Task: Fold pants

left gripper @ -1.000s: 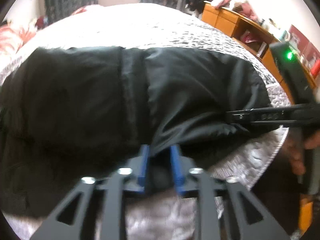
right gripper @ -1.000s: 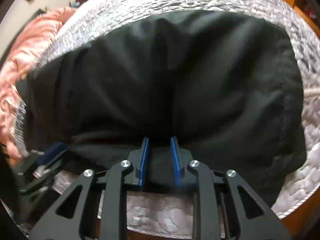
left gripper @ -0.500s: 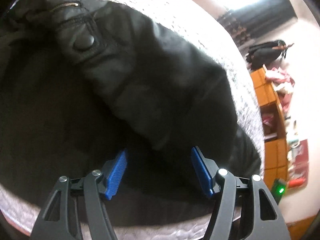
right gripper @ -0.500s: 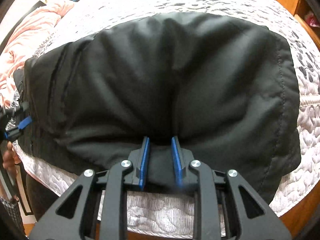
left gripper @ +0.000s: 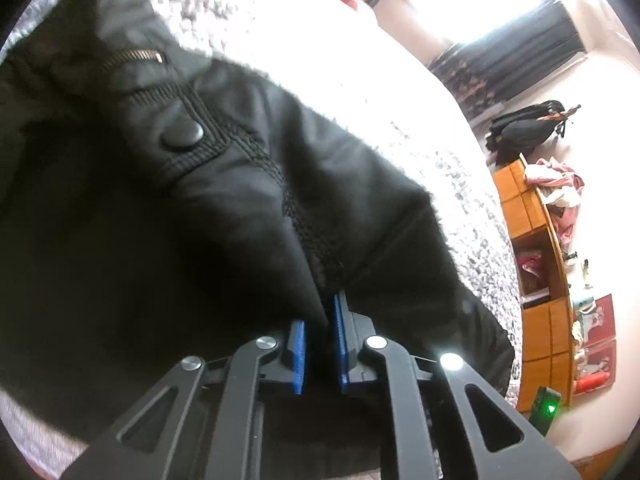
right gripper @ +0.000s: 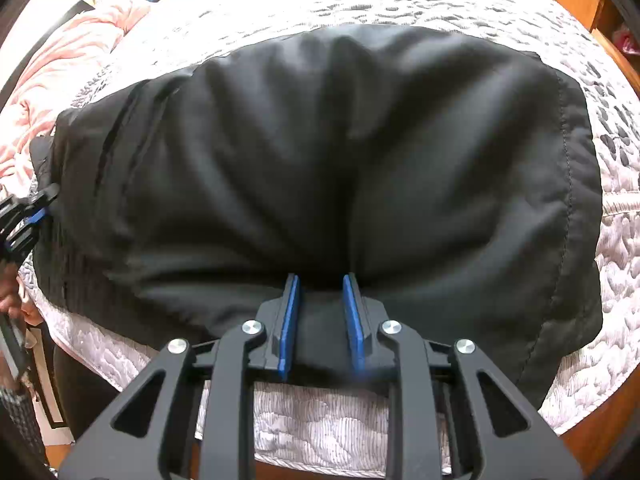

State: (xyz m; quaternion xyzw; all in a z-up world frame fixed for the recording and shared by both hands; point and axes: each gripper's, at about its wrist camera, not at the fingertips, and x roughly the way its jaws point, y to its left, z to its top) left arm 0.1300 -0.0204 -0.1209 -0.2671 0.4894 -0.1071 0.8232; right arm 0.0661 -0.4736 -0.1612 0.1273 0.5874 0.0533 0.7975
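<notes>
Black pants point(right gripper: 360, 140) lie folded across the grey quilted bed point(right gripper: 360, 0). In the left wrist view their waistband end fills the frame, with a snap button point(left gripper: 182, 136) and a zipper point(left gripper: 132, 56) showing. My left gripper point(left gripper: 320, 312) is closing at the near edge by the ribbed seam, and a fold of the pants point(left gripper: 240, 200) is pinched between its blue pads. That gripper also shows at the left edge of the right wrist view point(right gripper: 44, 204). My right gripper point(right gripper: 321, 280) is shut on a bunch of the fabric at the near edge.
The quilt point(left gripper: 360, 80) runs on behind the pants. A pink blanket point(right gripper: 60, 60) lies at the bed's far left. Orange wooden shelves point(left gripper: 536, 240) with clutter stand to the right, with a dark bag point(left gripper: 528, 128) beyond them. The bed's wooden edge point(right gripper: 592, 436) is close below.
My left gripper swung along the pants to the waistband end and rolled, opened wide, then closed on a fold there. The right gripper has kept its grip and place.
</notes>
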